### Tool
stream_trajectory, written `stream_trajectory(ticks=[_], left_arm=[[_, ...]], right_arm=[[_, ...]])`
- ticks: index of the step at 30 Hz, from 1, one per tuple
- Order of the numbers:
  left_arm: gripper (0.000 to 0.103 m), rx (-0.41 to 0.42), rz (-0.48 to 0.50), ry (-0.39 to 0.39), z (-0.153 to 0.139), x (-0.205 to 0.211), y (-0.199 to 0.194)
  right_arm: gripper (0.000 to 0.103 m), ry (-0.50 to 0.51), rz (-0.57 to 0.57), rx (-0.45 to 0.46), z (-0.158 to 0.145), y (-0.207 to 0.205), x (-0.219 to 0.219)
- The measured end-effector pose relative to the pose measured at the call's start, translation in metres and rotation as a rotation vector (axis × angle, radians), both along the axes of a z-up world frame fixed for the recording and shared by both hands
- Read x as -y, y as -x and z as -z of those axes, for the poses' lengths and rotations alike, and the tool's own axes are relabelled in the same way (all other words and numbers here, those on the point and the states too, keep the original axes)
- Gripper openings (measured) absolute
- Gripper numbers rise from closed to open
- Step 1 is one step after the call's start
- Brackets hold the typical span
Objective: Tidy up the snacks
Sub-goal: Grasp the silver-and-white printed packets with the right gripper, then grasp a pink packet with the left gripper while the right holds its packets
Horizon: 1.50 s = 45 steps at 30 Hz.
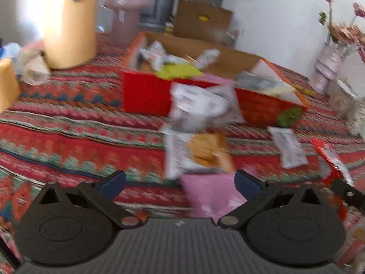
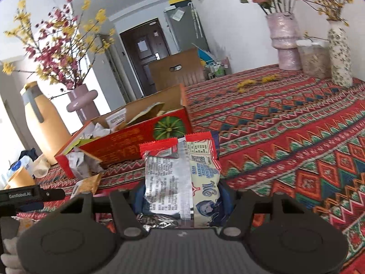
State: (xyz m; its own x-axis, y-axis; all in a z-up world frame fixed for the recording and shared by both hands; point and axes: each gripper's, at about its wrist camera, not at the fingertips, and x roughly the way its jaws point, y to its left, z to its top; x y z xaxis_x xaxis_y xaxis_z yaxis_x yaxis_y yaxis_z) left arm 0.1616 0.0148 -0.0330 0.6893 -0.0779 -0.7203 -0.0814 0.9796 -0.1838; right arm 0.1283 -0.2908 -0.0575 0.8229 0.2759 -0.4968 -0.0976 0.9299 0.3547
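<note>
In the left wrist view, blurred, the left gripper (image 1: 180, 181) has its jaws spread wide at lower centre, clamping nothing; a pink packet (image 1: 207, 196) lies between them on the patterned cloth (image 1: 68, 141). Above sits the red box (image 1: 146, 96), packets heaped inside. In the right wrist view, the right gripper (image 2: 182, 196) at lower centre is clenched on a red-edged silver snack packet (image 2: 168, 182), printed back facing up
</note>
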Motion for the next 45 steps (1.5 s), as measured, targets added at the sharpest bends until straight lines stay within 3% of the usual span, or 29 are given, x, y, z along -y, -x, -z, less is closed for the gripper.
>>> stream_trajectory(ticks=[11, 17, 26, 32, 45], left_arm=[[0.103, -0.117, 0.013, -0.028, -0.001, 0.049, -0.021], [0.103, -0.165, -0.013, -0.091, 0.008, 0.063, -0.026], [0.103, -0.175, -0.030, -0.134, 0.016, 0.067, -0.023], [0.081, -0.136, 0.012, -0.151, 0.013, 0.070, -0.015], [0.071, -0.106, 0.015, -0.118, 0.008, 0.058, -0.005]], right_arm=[[0.062, -0.061, -0.014, 0.008, 0.005, 0.007, 0.018], [0.062, -0.091, -0.026, -0.003, 0.010, 0.009, 0.023], [0.062, -0.101, -0.034, -0.007, 0.013, 0.010, 0.024], [0.062, -0.093, -0.039, -0.007, 0.013, 0.011, 0.020], [0.062, -0.067, -0.044, -0.007, 0.010, 0.012, 0.009]])
